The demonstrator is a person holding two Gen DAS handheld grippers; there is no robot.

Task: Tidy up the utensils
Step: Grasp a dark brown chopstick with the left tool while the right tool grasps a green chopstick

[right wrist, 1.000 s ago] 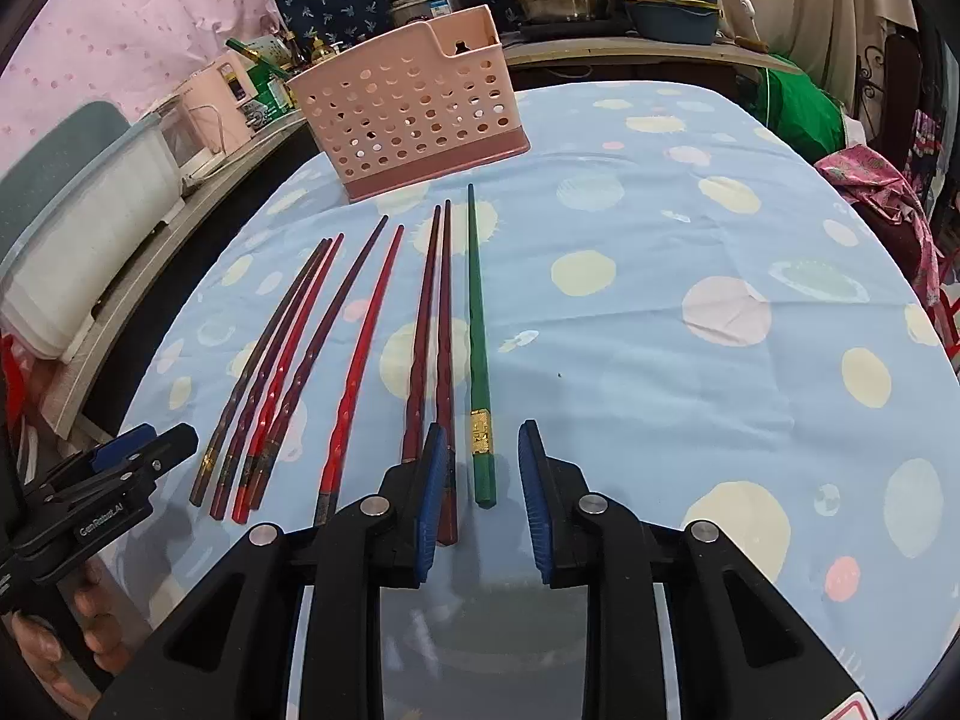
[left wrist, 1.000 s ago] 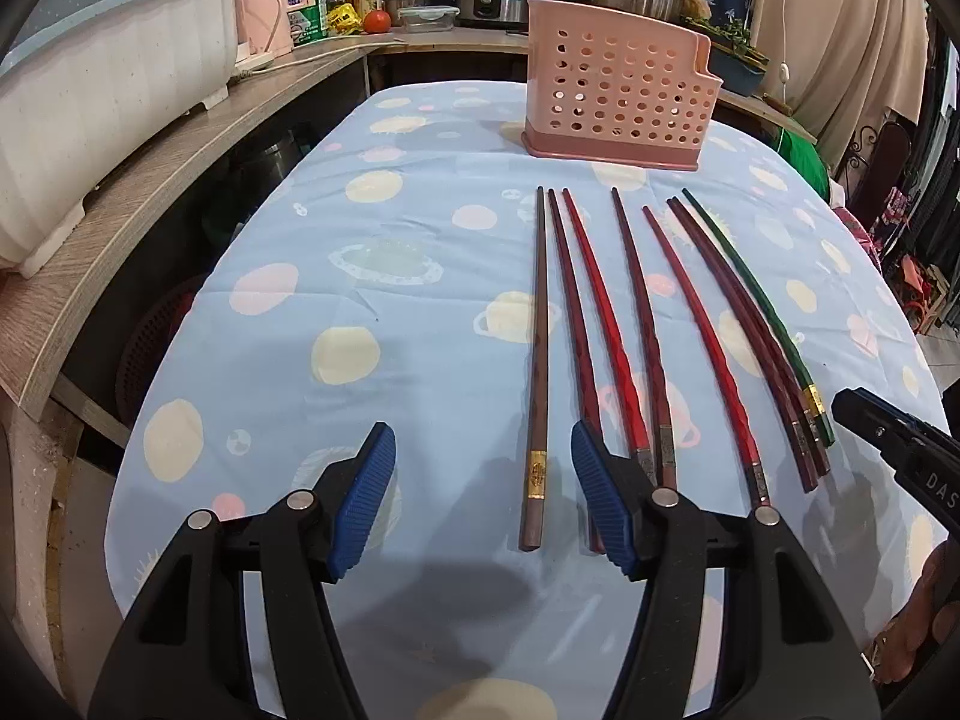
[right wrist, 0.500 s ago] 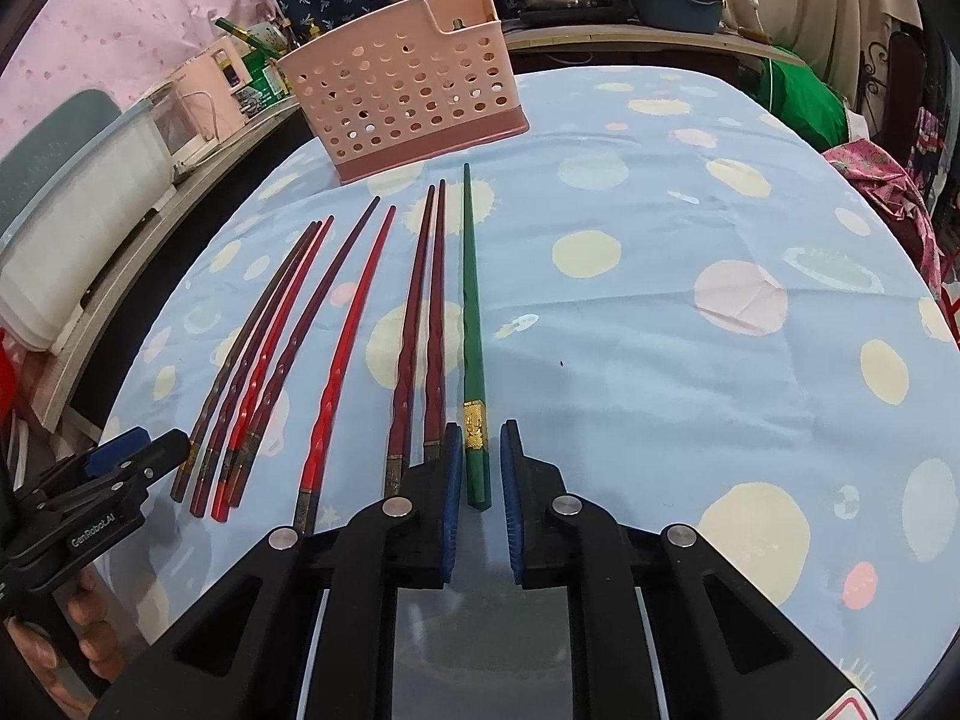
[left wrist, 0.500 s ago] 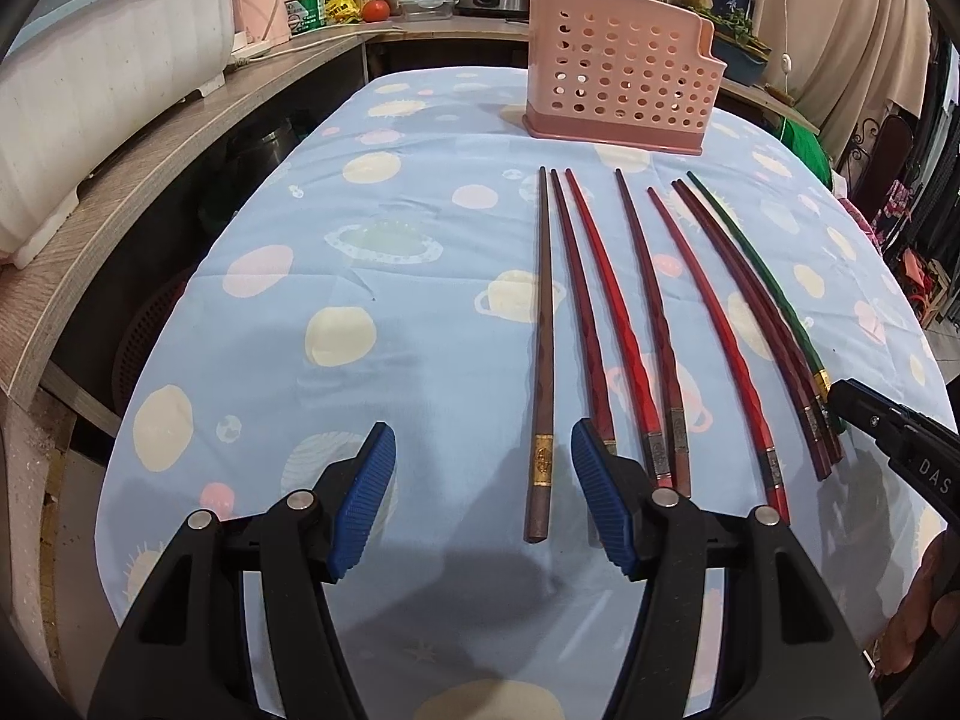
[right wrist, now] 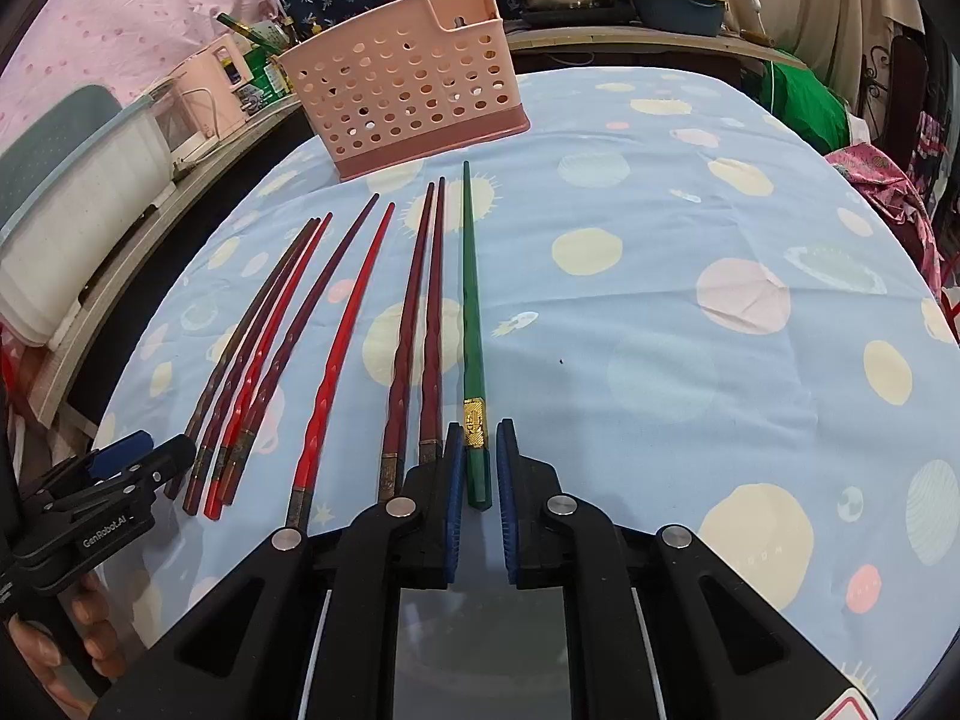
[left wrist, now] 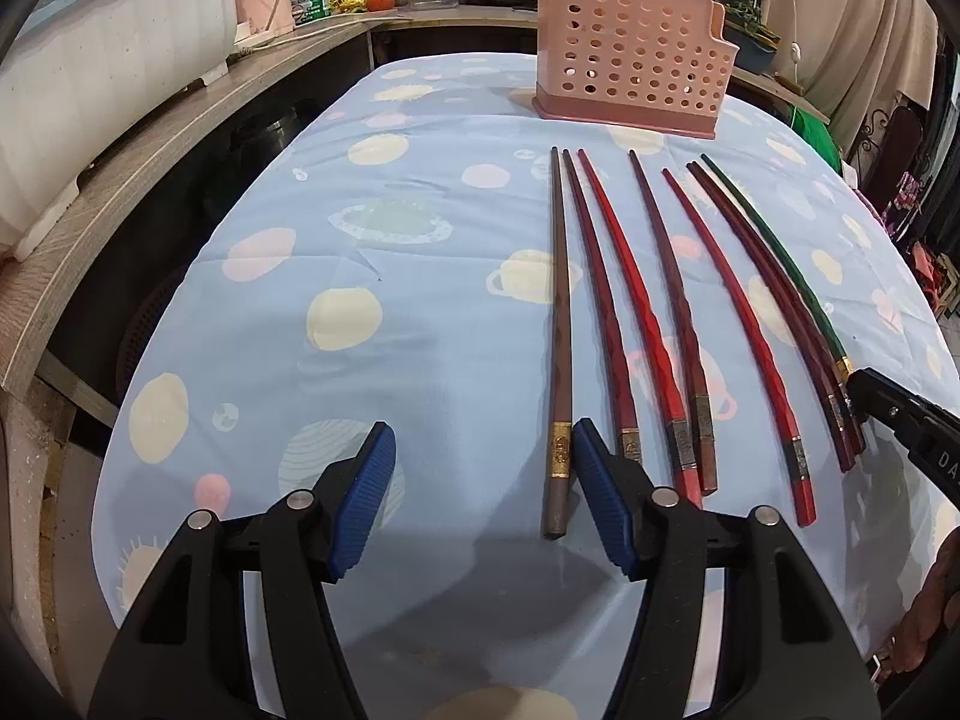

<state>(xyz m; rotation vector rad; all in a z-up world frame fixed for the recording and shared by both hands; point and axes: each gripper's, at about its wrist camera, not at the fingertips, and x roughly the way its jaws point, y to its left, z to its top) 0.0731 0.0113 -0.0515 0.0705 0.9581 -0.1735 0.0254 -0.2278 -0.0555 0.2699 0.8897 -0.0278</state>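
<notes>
Chopsticks, eight in all, lie side by side on the blue spotted cloth (right wrist: 690,276), tips toward the pink basket (right wrist: 408,102) at the far end; none is in the basket yet.

Right gripper (right wrist: 478,468): we see its jaws much narrower than a second ago, when they stood well apart around the green chopstick (right wrist: 471,324). They now flank the thick end just below its gold band. A thin strip of cloth shows on each side, so we judge the pads (right wrist: 453,480) close but perhaps not yet pressing; the fisheye view leaves contact uncertain. The stick rests flat, not lifted.

Left gripper (left wrist: 483,480): jaws wide apart, as before, holding nothing. It has drifted forward, so the brown chopstick (left wrist: 559,324) now lies between the pads with its gold band beside the right pad (left wrist: 597,480), touching or nearly so.

Red and maroon chopsticks (left wrist: 678,312): six between the brown and the green, unmoved, some paired closely, two overlapping near their butts.

Meaning for the task: we read the right side as committed to the green stick, with closure nearly done and the lift and carry to the basket to follow. The left side looks lined up on the brown stick but has not begun to close. All eight items remain to be stowed.
</notes>
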